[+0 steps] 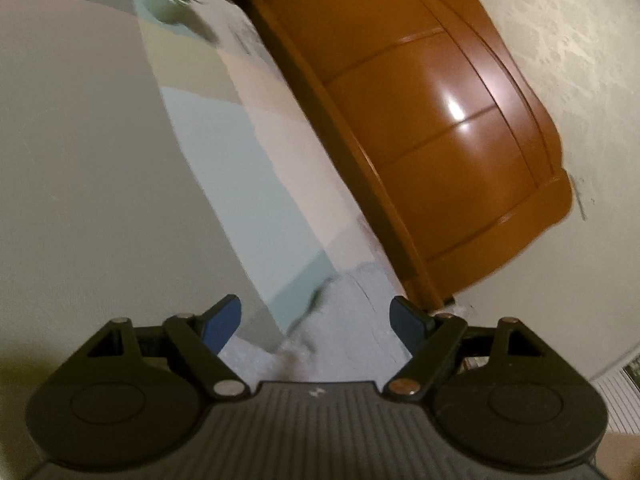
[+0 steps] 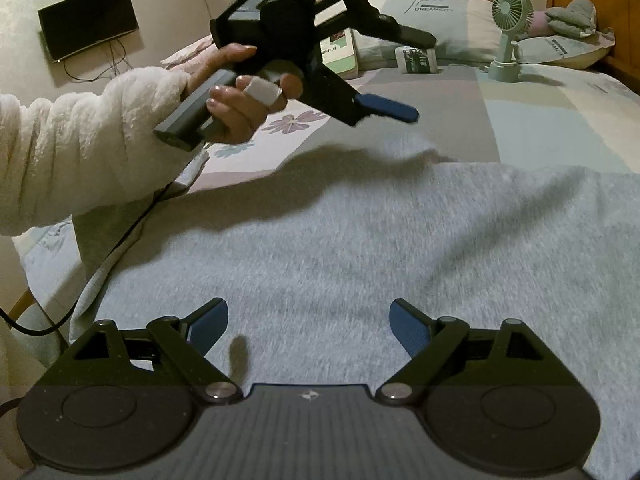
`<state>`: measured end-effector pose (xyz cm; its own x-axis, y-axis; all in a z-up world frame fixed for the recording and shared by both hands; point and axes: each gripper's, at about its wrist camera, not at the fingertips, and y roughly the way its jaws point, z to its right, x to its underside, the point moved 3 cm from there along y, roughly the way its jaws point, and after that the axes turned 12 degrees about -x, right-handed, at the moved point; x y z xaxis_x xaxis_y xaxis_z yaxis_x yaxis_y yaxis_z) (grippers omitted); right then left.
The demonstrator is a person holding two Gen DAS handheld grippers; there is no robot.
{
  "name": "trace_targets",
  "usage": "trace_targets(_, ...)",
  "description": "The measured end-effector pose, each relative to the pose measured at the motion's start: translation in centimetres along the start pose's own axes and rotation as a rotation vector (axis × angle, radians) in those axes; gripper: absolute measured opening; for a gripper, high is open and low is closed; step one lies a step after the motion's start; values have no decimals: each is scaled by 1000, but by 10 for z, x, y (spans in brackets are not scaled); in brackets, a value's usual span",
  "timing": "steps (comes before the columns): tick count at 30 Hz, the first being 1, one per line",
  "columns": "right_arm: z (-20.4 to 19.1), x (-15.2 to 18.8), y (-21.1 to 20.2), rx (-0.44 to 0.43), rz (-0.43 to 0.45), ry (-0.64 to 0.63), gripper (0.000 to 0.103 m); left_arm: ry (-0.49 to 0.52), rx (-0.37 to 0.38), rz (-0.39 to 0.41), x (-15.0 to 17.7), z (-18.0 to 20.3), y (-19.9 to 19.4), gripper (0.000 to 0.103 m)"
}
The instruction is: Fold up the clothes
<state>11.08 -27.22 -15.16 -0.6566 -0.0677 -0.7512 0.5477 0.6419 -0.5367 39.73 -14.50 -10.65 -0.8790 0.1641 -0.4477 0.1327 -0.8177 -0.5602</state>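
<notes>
Grey cloth, a soft piece of clothing, lies spread flat on the bed and fills the lower half of the right wrist view. Its far edge runs from 9 o'clock to 3 o'clock, and a bit of it hangs over the bed's side at 8 o'clock.

The right gripper is at 6 o'clock, low over the cloth. Its jaws are wide apart with nothing between them.

The left gripper is up in the air at 11 o'clock, held by a hand in a fluffy white sleeve. Its jaws are apart and empty too.

No box or basket shows. Past the cloth the patchwork bed cover is bare. At 1 o'clock, by the pillows, stand a little green fan, a book and a small packet. A black cable trails down at 8 o'clock.

In the left wrist view a brown wooden headboard runs along the bed's edge.
</notes>
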Motion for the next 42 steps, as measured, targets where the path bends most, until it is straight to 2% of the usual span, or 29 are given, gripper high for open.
trace_targets(2,0,0,1,-1,0,1,93,46,-24,7,1,8,-7,80)
trace_targets(7,3,-3,1,-4,4,25,93,165,65,-88,32,41,6,82)
trace_targets(9,6,-7,-2,-7,9,58,93,197,-14,-118,45,40,20,82)
trace_targets(11,10,-13,-9,4,16,88,93,211,-155,-119,51,29,29,80)
trace_targets(12,13,-17,-15,25,23,91,93,210,-202,-108,52,22,30,69)
trace_targets(13,18,-23,-23,54,30,88,93,193,-209,-90,51,16,25,67)
trace_targets(15,31,-36,-35,121,37,68,93,157,-228,-67,48,13,15,67)
trace_targets(17,46,-53,-42,196,34,30,93,185,-258,-33,44,21,5,74)
trace_targets(19,62,-70,-49,271,30,-9,93,198,-208,-18,45,28,2,75)
trace_targets(21,76,-79,-40,284,21,-26,93,184,-166,-15,46,32,5,76)
trace_targets(23,95,-79,-27,293,-24,-20,93,166,-159,-26,47,29,15,76)
trace_targets(24,104,-78,-20,298,-48,-17,93,155,-178,-28,47,26,19,77)
trace_targets(26,126,-68,-18,388,-101,9,92,123,-242,-18,47,17,23,70)
trace_targets(27,135,-62,-22,439,-115,14,92,97,-233,-6,47,13,20,71)
trace_targets(32,134,-63,-52,488,-65,74,92,127,-334,27,44,17,1,72)
trace_targets(37,102,-92,-33,357,-23,8,92,180,-355,68,46,34,-17,75)
trace_targets(39,95,-100,-12,288,-37,5,92,204,-377,79,50,41,-21,75)
trace_targets(40,96,-101,-1,232,-56,27,92,215,-394,79,53,46,-21,75)
trace_targets(42,104,-100,22,181,-99,73,92,239,-416,84,59,49,-28,76)
